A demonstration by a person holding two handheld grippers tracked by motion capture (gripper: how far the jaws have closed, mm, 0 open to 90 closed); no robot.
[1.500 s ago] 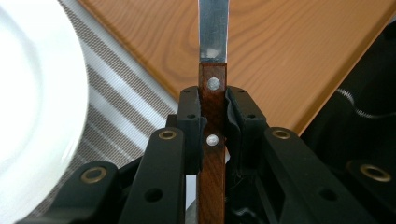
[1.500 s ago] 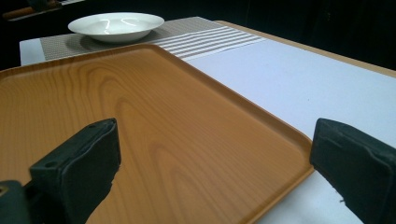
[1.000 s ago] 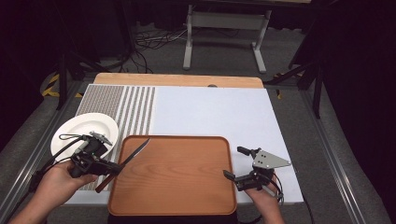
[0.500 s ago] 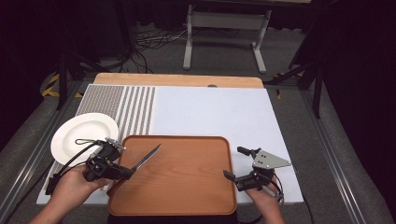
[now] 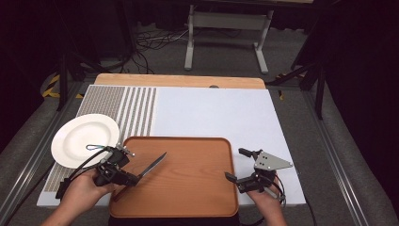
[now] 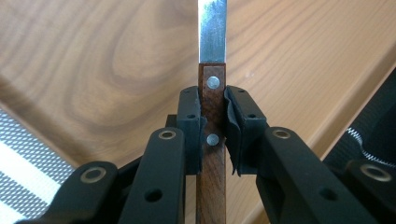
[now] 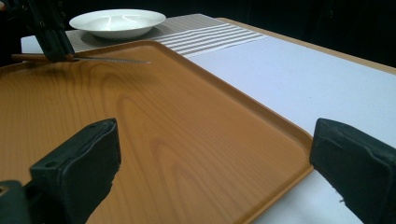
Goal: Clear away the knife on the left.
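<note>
My left gripper (image 5: 133, 179) (image 6: 213, 126) is shut on the wooden handle of a knife (image 5: 151, 165) (image 6: 212, 42). The steel blade points away over the wooden tray (image 5: 188, 197) (image 6: 93, 70) and hangs low over its left part. From the right gripper view the knife (image 7: 112, 60) lies nearly level just above the tray (image 7: 187, 154). My right gripper (image 5: 235, 165) (image 7: 212, 163) stands open at the tray's right edge, jaws wide, nothing between them. A white plate (image 5: 80, 139) (image 7: 116, 21) sits left of the tray on the striped mat.
The tray rests on a white sheet (image 5: 211, 113) with a grey striped band (image 5: 131, 108) at its left. The table's wooden far edge (image 5: 179, 81) lies beyond. Metal stand legs (image 5: 226, 28) and cables are on the floor behind.
My left gripper carried the knife rightward and down, from the tray's left rim to low over the tray. The right gripper has kept still.
</note>
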